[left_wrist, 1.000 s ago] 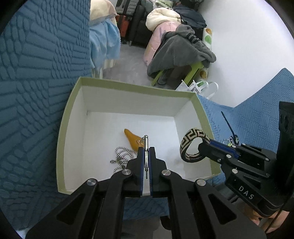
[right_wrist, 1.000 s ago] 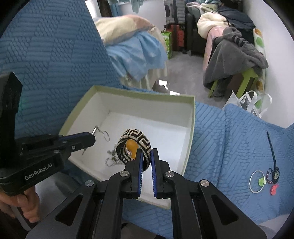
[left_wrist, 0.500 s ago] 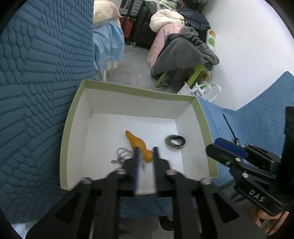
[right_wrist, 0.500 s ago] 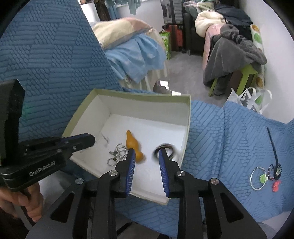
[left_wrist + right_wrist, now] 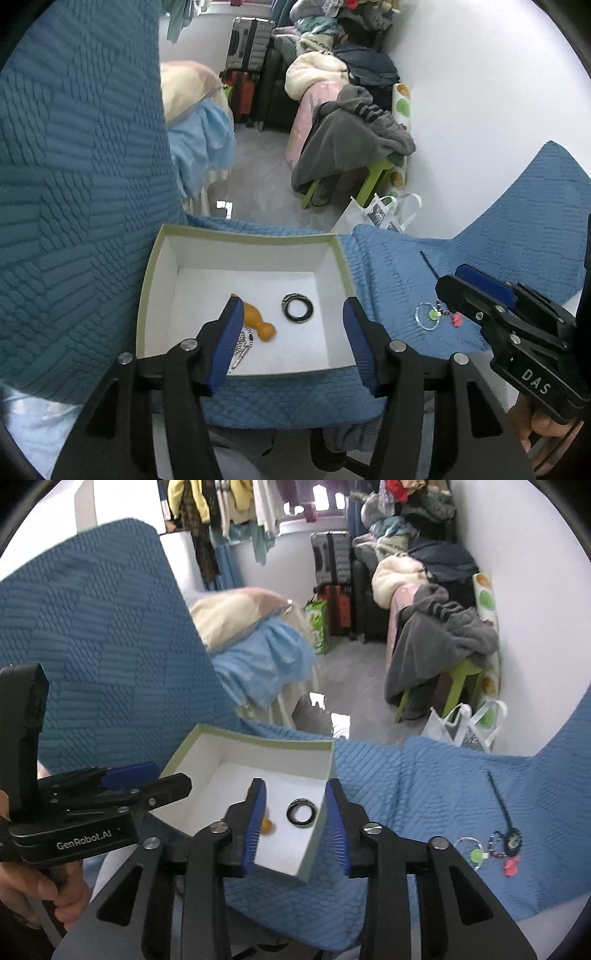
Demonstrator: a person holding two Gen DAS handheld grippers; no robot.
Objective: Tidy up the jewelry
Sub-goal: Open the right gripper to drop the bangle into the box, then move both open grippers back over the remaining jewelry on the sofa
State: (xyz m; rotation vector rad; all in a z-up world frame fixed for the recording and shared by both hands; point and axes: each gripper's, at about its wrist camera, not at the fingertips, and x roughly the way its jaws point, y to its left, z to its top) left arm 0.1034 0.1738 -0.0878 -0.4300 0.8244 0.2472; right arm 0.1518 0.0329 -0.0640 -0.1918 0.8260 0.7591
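— Blue quilted cover [image 5: 388, 266] everywhere, and that pale green box [image 5: 149, 280] sitting on it with its white inside showing. What's in it?

— A black patterned bangle [image 5: 298, 308] lying flat on the box floor, toward the right side. Left of it, an orange gourd-shaped piece [image 5: 256, 322], and just beside that a silver bead chain [image 5: 243, 341], partly hidden behind a blue pad in the left camera's view.

— And the grippers?

— Both hang above the box, pointing down into it. The left gripper [image 5: 291, 339] has its jaws well apart and opening, with nothing held between them; the chain and the orange piece only show through the gap, down on the box floor. The right gripper [image 5: 295, 821] stands narrower, its jaws opening too, and empty; the bangle shows between its pads but lies in the box below, untouched.

— Anything outside the box?

— Yes, off to the right on the cover: a clear ring with a green charm [image 5: 471, 853], a small beaded piece [image 5: 496, 843], a dark round item with a long thin cord [image 5: 511, 836] and a little red bit [image 5: 509, 867], all close together and well apart from the box.

— Who's holding the tools?

— A hand [image 5: 33, 890] grips the left one's handle; fingers show on the right handle too.
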